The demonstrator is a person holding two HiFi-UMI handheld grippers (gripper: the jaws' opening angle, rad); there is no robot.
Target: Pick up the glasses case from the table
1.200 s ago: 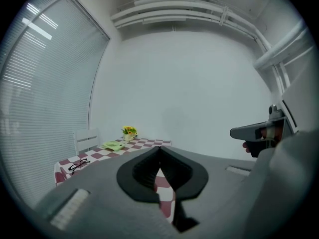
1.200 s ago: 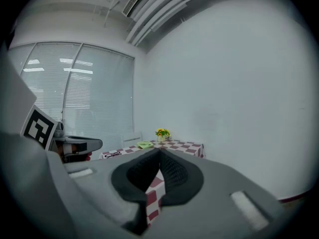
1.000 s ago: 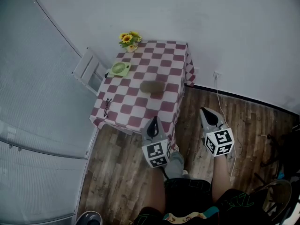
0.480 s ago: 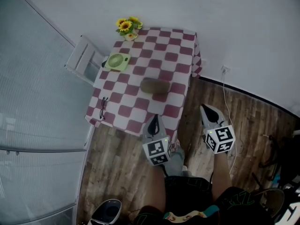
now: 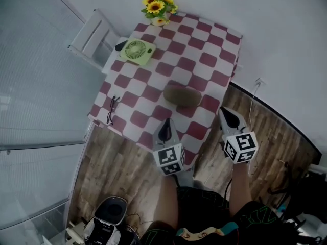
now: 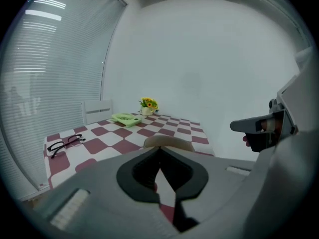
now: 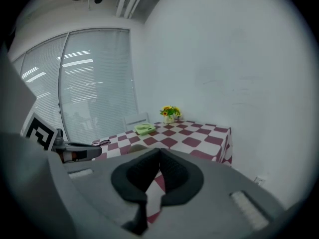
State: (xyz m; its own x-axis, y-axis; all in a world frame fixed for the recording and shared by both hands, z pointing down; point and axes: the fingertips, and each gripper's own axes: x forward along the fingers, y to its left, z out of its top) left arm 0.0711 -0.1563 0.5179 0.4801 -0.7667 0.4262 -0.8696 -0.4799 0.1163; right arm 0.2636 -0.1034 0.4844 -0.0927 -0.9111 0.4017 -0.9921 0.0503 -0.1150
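The glasses case point(image 5: 182, 96), an olive-brown oval, lies on the red-and-white checked table point(image 5: 153, 65), towards its near right side. My left gripper point(image 5: 164, 129) is shut and empty, its tips over the table's near edge just short of the case point(image 6: 167, 142). My right gripper point(image 5: 228, 117) is also shut and empty, beside the table's near right corner, to the right of the case. In the left gripper view the shut jaws point(image 6: 159, 151) point at the case. In the right gripper view the case point(image 7: 133, 149) shows left of the jaw tips point(image 7: 159, 151).
On the table are a green fan point(image 5: 135, 50), a pot of sunflowers point(image 5: 159, 6) at the far edge and black spectacles point(image 5: 111, 111) near the left edge. A white chair point(image 5: 94, 37) stands at the far left. A cable point(image 5: 253, 101) hangs by the wall on the right.
Both grippers have moved forward and down towards the table; the left one's tips now reach over its near edge. The case has stayed where it lay.
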